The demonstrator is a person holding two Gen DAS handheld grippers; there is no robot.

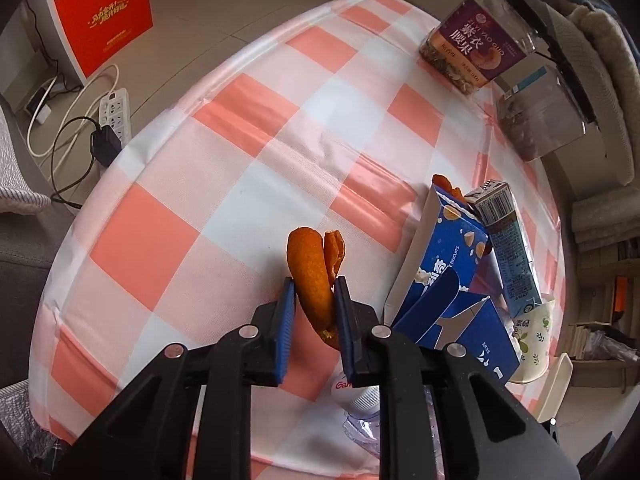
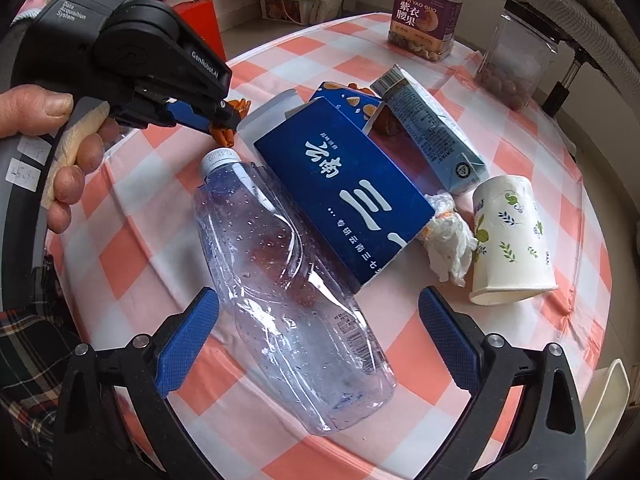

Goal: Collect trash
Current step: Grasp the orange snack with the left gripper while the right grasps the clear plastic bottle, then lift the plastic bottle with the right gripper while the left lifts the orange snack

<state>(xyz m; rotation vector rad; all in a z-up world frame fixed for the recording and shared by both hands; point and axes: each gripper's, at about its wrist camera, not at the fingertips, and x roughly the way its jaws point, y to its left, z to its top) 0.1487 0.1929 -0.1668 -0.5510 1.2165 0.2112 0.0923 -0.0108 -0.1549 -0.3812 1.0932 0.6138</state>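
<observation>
The left gripper was closed on a curled strip of orange peel, its blue pads pressing the peel from both sides and holding it above the pink-and-white checked tablecloth. From the right wrist camera the same gripper appeared at upper left, held in the person's left hand, with the peel hanging just above the cap of the crushed plastic water bottle.

The right gripper stood wide open and held nothing; its two blue pads sat either side of the bottle's lower half without touching it (the bottle lay flat, cap pointing away).

Beside the bottle lay a dark blue carton, touching its upper side, with a blue biscuit box behind it and a pale blue drink carton lying slantwise to the right. A crumpled tissue lay between the dark blue carton and a tipped paper cup with a leaf print. More orange peel showed between the boxes.

At the far edge of the table stood a jar of cashews and a clear plastic jar, well apart from the trash.
</observation>
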